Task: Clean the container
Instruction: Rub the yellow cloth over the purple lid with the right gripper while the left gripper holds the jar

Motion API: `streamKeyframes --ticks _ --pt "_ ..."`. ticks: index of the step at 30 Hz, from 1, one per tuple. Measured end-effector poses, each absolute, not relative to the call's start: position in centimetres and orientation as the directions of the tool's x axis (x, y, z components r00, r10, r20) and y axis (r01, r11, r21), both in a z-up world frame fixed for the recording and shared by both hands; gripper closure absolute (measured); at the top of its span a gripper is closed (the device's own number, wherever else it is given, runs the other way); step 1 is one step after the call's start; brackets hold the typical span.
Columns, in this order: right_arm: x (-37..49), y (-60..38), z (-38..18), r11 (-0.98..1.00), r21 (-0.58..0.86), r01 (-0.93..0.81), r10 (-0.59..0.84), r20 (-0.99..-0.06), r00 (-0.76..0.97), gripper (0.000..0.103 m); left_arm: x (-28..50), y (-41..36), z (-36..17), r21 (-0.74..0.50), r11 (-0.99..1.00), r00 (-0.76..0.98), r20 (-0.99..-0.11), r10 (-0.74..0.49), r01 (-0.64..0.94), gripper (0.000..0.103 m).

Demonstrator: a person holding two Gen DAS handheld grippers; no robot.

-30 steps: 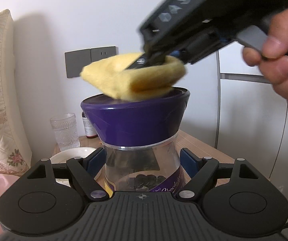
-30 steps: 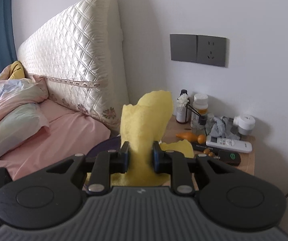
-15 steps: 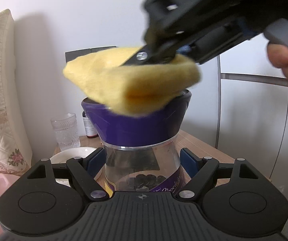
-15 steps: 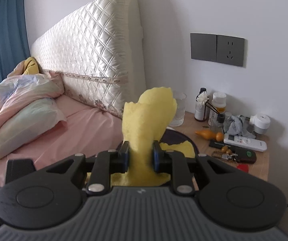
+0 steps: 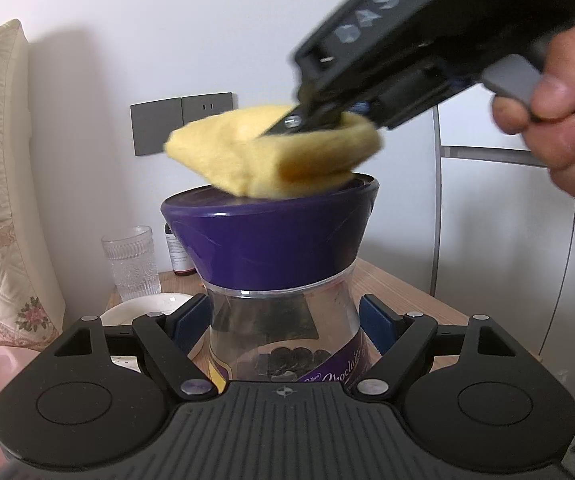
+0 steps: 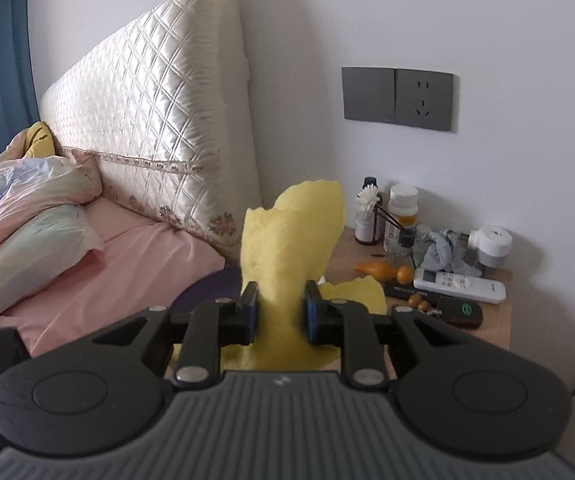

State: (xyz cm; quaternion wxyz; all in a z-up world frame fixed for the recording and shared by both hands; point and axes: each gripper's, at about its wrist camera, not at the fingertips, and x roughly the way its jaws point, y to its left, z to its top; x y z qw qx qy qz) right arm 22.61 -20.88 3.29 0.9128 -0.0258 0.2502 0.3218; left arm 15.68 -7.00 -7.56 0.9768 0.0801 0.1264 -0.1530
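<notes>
A clear plastic container (image 5: 283, 336) with a purple lid (image 5: 271, 232) stands upright between the pads of my left gripper (image 5: 285, 322), which is shut on its body. My right gripper (image 6: 280, 310) is shut on a folded yellow cloth (image 6: 291, 240). In the left wrist view the right gripper (image 5: 311, 118) comes in from the upper right and presses the yellow cloth (image 5: 271, 156) onto the top of the lid. A sliver of the purple lid (image 6: 207, 286) shows below the cloth in the right wrist view.
A wooden bedside table (image 6: 487, 332) holds a remote (image 6: 459, 280), bottles (image 6: 401, 216), a car key and small clutter. A ribbed glass (image 5: 131, 264) and a white plate (image 5: 143, 308) stand behind the container. A quilted headboard (image 6: 155, 120) and bed lie to the left.
The right gripper and cloth have slid back to the right across the lid after swinging left and nearer. The left gripper and container have stayed still.
</notes>
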Motion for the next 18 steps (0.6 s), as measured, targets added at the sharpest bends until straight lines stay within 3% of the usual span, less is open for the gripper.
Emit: streamKeyframes --ticks 18 --pt "20.4 -21.0 3.3 0.755 0.16 -0.636 0.629 -0.453 0.632 0.08 14.9 -7.1 -7.6 0.122 0.944 0.926 -0.268 -0.266 0.307 0.019"
